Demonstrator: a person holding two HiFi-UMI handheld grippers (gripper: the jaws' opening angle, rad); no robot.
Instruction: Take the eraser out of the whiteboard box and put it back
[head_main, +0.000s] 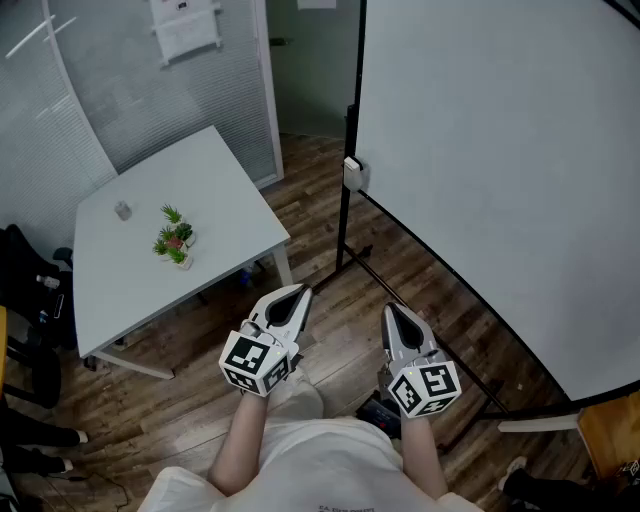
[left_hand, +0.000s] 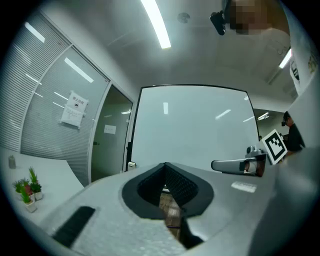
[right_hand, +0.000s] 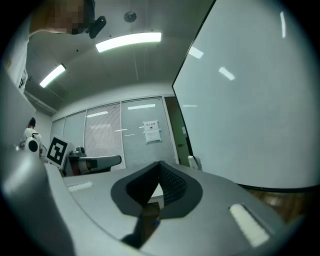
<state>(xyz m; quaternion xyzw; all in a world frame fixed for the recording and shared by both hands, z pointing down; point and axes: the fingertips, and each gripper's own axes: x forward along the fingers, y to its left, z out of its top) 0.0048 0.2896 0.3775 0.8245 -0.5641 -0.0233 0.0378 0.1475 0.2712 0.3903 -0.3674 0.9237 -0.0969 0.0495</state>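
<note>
1. The whiteboard (head_main: 500, 180) fills the right half of my head view. It stands on a dark frame over the wooden floor (head_main: 330, 350).
2. The white desk (head_main: 200, 180) sits to the left, well apart from the board. It carries only some small potted plants (head_main: 174, 240) and a tiny grey object, nothing I need for this task.
3. Both tools are held level in front of the person, low and well short of the board. The left tool (head_main: 297, 293) is clenched with nothing between its jaws, and the right tool (head_main: 390, 311) is clenched and empty as well.
4. The whiteboard box (head_main: 352, 173) is the small white piece fixed to the board's left edge, ahead of both tools.
5. No view shows the eraser itself. I judge it is inside that box, so the take-out step has not begun.
6. To do this step well, I would use the right tool, since it is nearer the board.
   - I would spread its jaws before it reaches the box.
   - I would approach level, so that its own camera shows the box opening.
   - I would close only once the eraser sits squarely between the pads.
   - I would keep the left tool clear of the frame.
</note>
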